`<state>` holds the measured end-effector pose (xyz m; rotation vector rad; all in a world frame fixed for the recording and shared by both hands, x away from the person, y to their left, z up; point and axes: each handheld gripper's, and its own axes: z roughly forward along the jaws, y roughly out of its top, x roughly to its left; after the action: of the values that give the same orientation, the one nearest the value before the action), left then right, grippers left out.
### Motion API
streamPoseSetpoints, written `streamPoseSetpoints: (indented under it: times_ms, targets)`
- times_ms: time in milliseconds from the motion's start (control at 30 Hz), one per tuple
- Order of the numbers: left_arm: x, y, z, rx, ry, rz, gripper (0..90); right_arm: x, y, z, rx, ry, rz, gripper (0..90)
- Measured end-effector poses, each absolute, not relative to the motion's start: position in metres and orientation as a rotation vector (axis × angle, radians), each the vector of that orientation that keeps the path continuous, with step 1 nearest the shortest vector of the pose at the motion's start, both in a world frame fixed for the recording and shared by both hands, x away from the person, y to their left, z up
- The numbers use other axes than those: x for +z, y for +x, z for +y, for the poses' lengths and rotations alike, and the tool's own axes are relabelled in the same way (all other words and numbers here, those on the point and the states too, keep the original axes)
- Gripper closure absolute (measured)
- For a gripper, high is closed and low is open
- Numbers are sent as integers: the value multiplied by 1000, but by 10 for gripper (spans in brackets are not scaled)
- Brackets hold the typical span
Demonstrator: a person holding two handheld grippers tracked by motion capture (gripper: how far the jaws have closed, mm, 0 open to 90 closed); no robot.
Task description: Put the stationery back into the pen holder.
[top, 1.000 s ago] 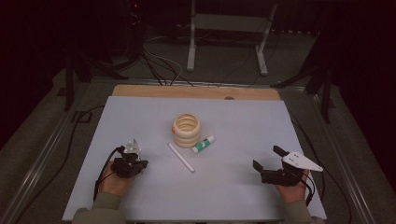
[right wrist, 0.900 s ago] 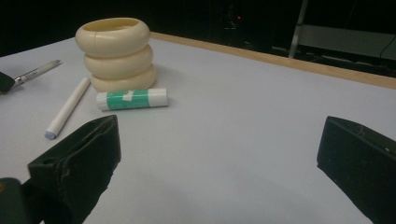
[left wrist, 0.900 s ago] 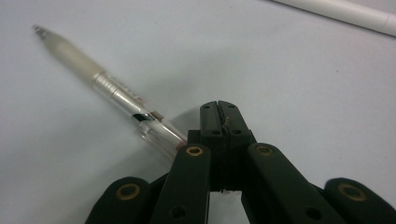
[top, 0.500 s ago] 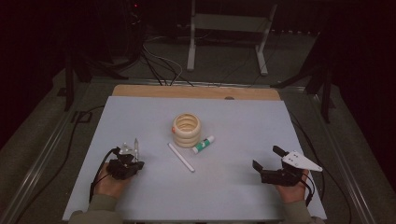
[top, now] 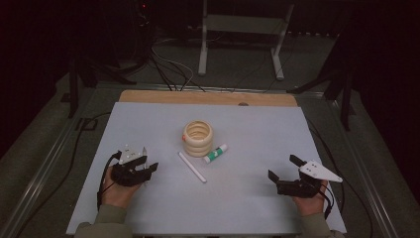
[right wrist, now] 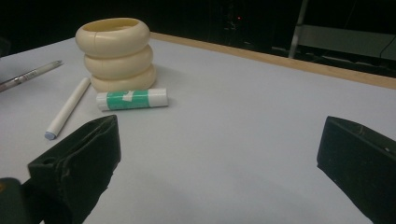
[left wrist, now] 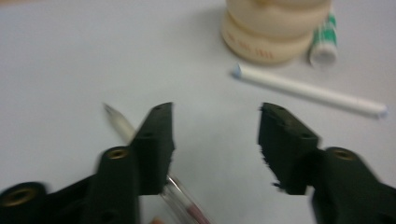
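A cream holder of three stacked rings (top: 198,139) stands mid-table, with a green and white glue stick (top: 216,153) lying against its base and a white stick (top: 192,166) just in front. My left gripper (top: 147,167) rests at the front left. Its jaws have just been opening, and nothing is between them in the left gripper view (left wrist: 215,112). A clear pen (left wrist: 122,127) lies on the table, running under the left-hand jaw. My right gripper (top: 283,167) sits at the front right, wide open and empty (right wrist: 222,135). The pen (right wrist: 28,74) also appears far left there.
The white sheet (top: 257,129) covers the table, and a wooden strip (top: 208,97) runs along its far edge. Cables (top: 168,69) and a metal stand (top: 237,29) sit on the dark floor beyond. A cable trails from each gripper.
My left gripper's jaws have parted, having been shut half a second ago. The pen now lies on the sheet by the left-hand jaw. The right gripper has not moved.
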<state>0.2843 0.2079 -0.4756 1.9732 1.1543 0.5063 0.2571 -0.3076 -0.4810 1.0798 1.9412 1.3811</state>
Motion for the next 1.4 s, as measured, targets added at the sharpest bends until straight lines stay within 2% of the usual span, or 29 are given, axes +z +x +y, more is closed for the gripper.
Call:
streamPoseSetpoints:
  times_ms: [133,300,400,600,1167,1300,1400]
  targets:
    - [-468,283,212,569,1900,1189,276,-481,257,-308,1382,1081,1942,1]
    - [-463,281,216,630,1848,1240,148,-481,257,-307,1382,1079,1943,1]
    - [-462,283,220,630,1836,1278,7,-481,257,-307,1381,1082,1943,1]
    - [-458,286,224,672,1828,1346,2,-481,257,-307,1381,1080,1944,1]
    - [-462,326,225,541,1948,1467,4,-481,257,-308,1384,1085,1941,1]
    - [-469,338,221,501,1986,1546,38,-481,257,-308,1383,1085,1942,1]
    - [-476,345,217,484,2033,1598,31,-481,257,-308,1383,1085,1943,1]
